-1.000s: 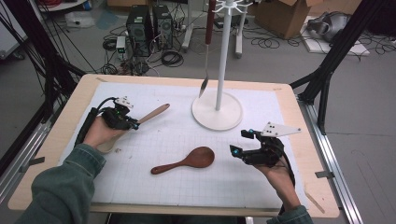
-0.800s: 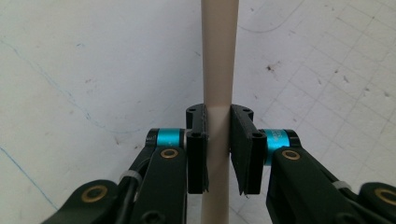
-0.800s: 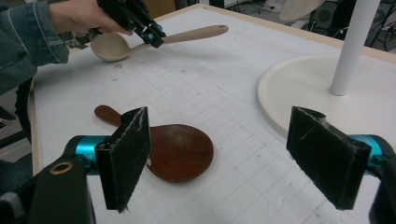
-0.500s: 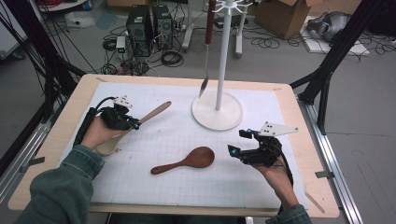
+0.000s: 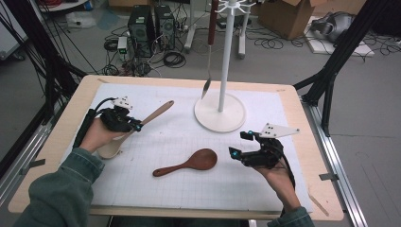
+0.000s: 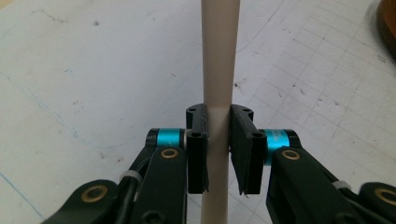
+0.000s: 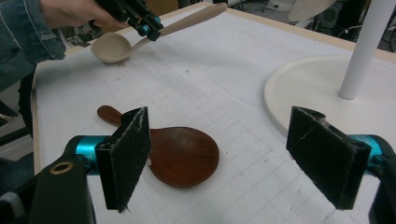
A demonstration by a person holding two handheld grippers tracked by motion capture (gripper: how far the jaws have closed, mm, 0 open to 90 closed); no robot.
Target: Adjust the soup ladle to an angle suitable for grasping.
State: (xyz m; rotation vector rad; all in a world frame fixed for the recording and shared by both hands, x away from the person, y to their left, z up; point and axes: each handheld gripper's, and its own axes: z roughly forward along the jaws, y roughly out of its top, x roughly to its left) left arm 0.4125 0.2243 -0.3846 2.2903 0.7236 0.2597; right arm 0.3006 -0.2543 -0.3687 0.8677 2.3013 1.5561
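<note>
Your left gripper [image 5: 135,126] has the pale wooden ladle [image 5: 142,124] clamped by its handle; your right gripper [image 5: 236,149] hovers with fingers wide apart.

In the left gripper view your two black fingers [image 6: 197,144] press on either side of the light handle [image 6: 218,70], which runs straight up between them. The ladle's bowl [image 7: 110,48] sits low at the left side of the tabletop [image 5: 293,123] near your hand, and the handle slants up toward the white stand [image 5: 220,111]. Your right gripper's fingers [image 7: 125,154] frame the dark wooden spoon [image 7: 175,151], which lies flat on the white grid mat [image 5: 189,189] at mid-tabletop, apart from both grippers. A long utensil [image 5: 210,47] hangs from the stand's top.
</note>
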